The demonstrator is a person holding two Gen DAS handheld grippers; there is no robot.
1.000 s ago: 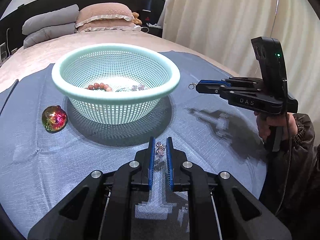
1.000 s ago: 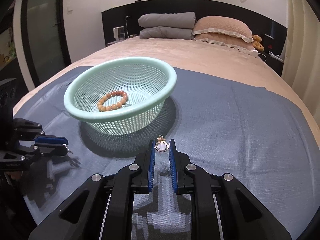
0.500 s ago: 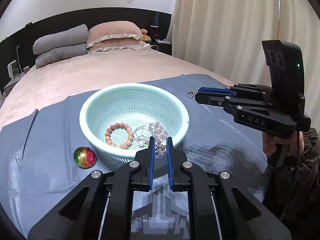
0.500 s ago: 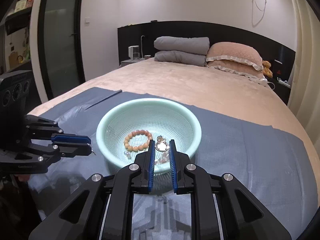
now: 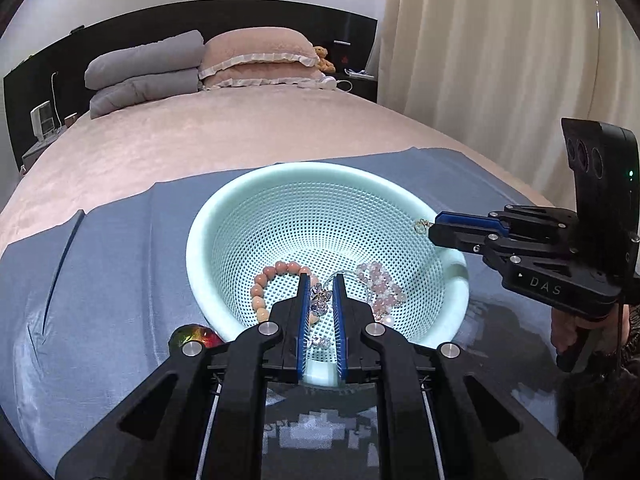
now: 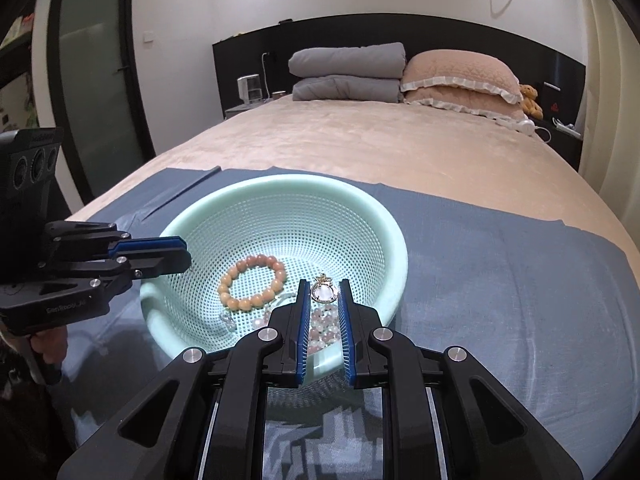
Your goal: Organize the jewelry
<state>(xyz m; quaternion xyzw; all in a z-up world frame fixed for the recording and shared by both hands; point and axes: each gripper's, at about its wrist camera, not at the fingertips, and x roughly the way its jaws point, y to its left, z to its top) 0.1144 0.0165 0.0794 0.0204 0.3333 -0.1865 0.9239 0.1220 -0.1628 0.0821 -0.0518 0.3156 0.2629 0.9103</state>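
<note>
A mint-green mesh basket stands on a blue cloth on the bed. In it lie an orange bead bracelet and a pale pink bead bracelet. My left gripper is shut on a small crystal trinket and hangs over the basket's near rim; it also shows in the right wrist view. My right gripper is shut on a round gold-rimmed pendant over the basket's near side; it also shows in the left wrist view.
An iridescent round ornament lies on the blue cloth left of the basket. Grey and pink pillows lie at the bed's head. A curtain hangs on the right, a glass door on the far left.
Both grippers rose and moved forward from beside the basket to over it, each still holding its piece. The basket's inside now shows.
</note>
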